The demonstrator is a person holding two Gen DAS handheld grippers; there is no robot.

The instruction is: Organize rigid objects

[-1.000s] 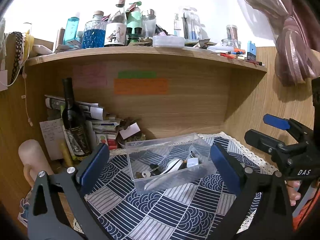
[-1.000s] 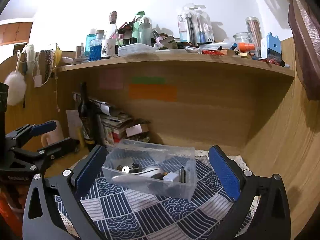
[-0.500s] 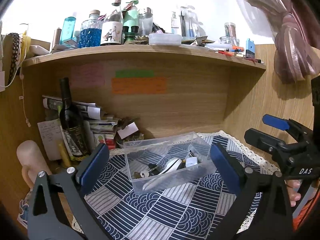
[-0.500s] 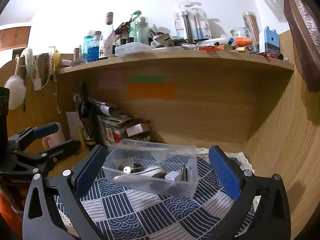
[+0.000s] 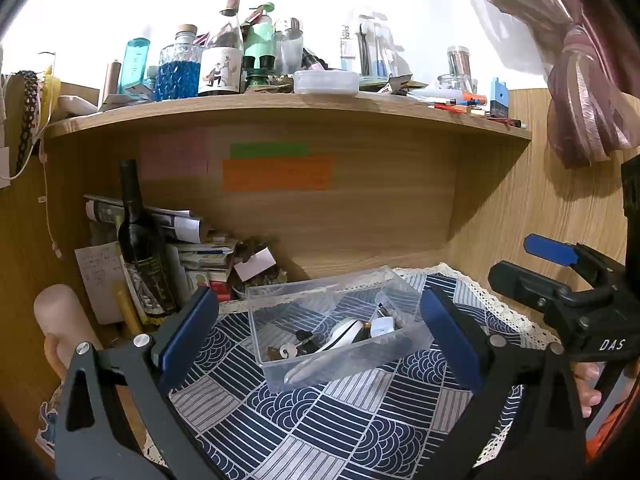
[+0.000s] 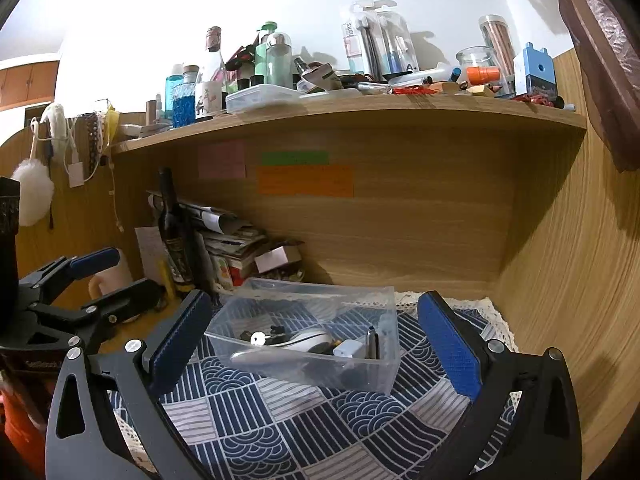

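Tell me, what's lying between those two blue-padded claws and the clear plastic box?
Only bare patterned cloth. In both wrist views, the open right gripper and left gripper frame the clear box without touching it.

Hovering with jaws spread wide, right hand-held gripper [image 6: 312, 344] framing clear plastic bin [image 6: 320, 376] sitting on blue patterned cloth [image 6: 280, 432]; white mouse [image 6: 308, 338] and keys [image 6: 258, 337] lying inside; left hand-held gripper [image 6: 116, 280] waiting nearby, likewise spread.

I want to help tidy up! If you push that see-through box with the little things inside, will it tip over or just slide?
The clear plastic box is low and wide, so it would probably slide rather than tip. It sits on the patterned cloth, which may bunch up under a push. The small items inside lie loose and would likely rattle and shift.
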